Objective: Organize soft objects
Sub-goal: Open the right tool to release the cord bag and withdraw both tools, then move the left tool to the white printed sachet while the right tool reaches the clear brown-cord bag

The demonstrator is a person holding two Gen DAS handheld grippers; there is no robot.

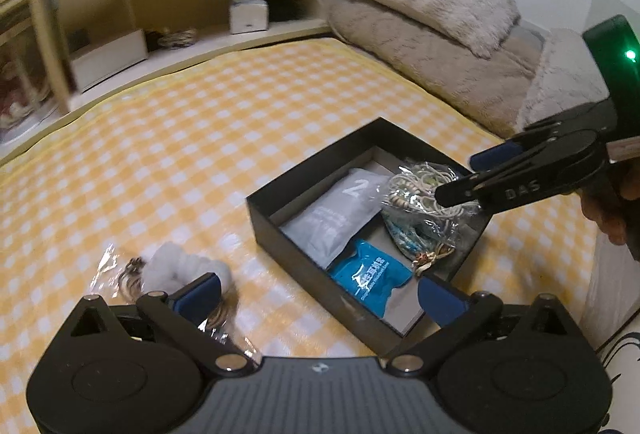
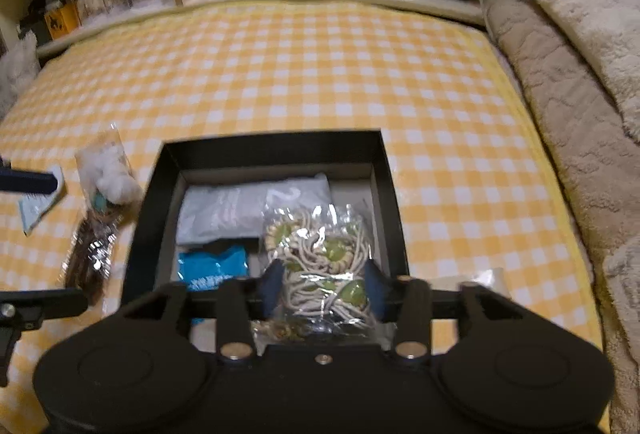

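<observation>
Watching from beside the bed: a black box (image 2: 390, 194) sits on a yellow checked cover (image 2: 320, 74), partly filled.
Right gripper (image 2: 322, 288): jaws parted, standing either side of a clear bag of cord and green beads (image 2: 320, 250) that lies in the box — pads not pressing it.
Left gripper (image 1: 316, 296): wide open, nothing held, hanging over the near edge of the box.
Still outside the box: a clear bag with white fluff and brown rings (image 1: 180, 276), just left of the box on the cover.
Risk, bead bag: crinkly film could catch on a pad and lift out again as the right gripper pulls away.
Risk, fluff bag: slick plastic may slide from a shallow pinch — or crumple.
Readable writing: a large "2" on the grey pouch (image 1: 340, 214); "DAS" on the right gripper's finger; white print on the blue packet (image 1: 370, 276) too blurred to read.
</observation>
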